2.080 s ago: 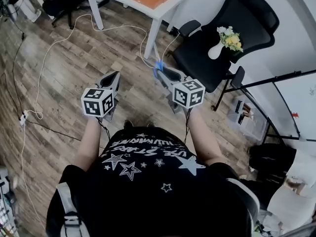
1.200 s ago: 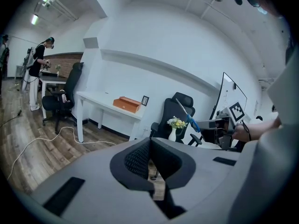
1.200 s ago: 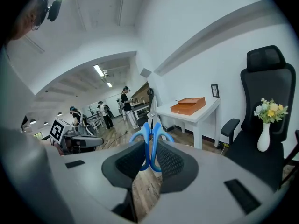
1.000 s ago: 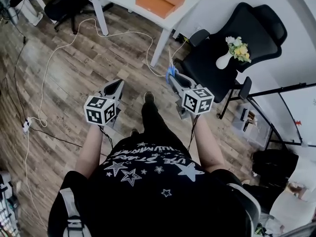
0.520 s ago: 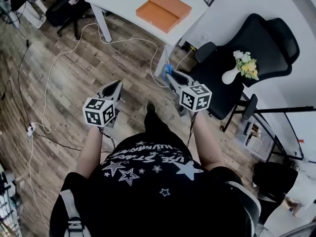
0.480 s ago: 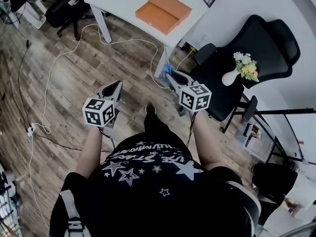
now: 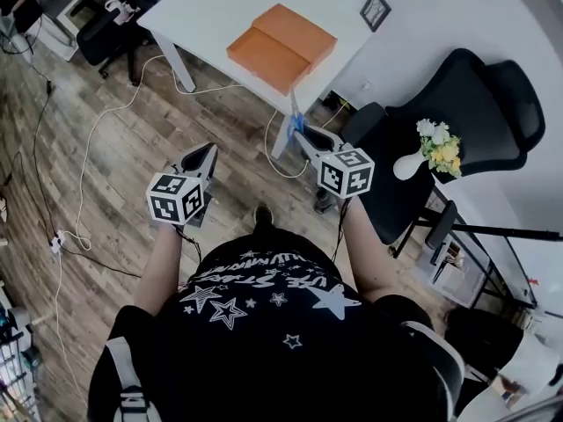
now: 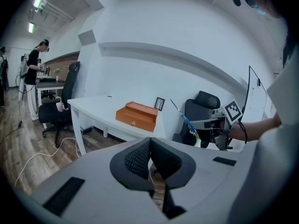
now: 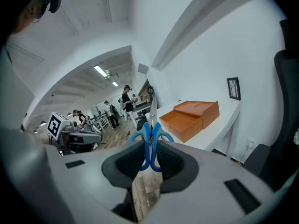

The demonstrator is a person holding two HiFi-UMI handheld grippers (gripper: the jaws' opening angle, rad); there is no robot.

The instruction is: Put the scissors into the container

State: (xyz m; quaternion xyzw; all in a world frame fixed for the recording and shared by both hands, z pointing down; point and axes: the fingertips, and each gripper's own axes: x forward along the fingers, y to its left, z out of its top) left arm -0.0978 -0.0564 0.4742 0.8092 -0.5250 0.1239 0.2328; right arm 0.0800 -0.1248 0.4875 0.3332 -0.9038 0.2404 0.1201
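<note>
"What have you got in your tongs?"

"My right tongs (image 9: 150, 160) are clamped on the scissors (image 9: 150, 139), with the blue handle loops pinched between the pads. My left tongs (image 8: 150, 157) are closed pad to pad with nothing in them."

"How do the scissors sit?"

"Their long axis runs out along the jaws. The handles are back in the grip and the closed blades point forward and up, away from me."

"And where does the container lie from there?"

"It's an orange box (image 7: 281, 47) on the white table (image 7: 202, 7), ahead of me across a stretch of wooden floor (image 7: 114, 139). It's well apart from both tongs. From the right tongs it lies forward and a little to the right of where the blades point. Its open half faces up on the side nearer me."

"Which hand is closer?"

"The right one, and it has the scissors, so I judge it does the work. I'd need to get to the table, swing the blades slightly right and tip them down over the open half before letting go. The left tongs would only help if the box slides."

"Anything in the way?"

"The black chair (image 7: 457, 104) stands off to the right, clear of that line."
</note>
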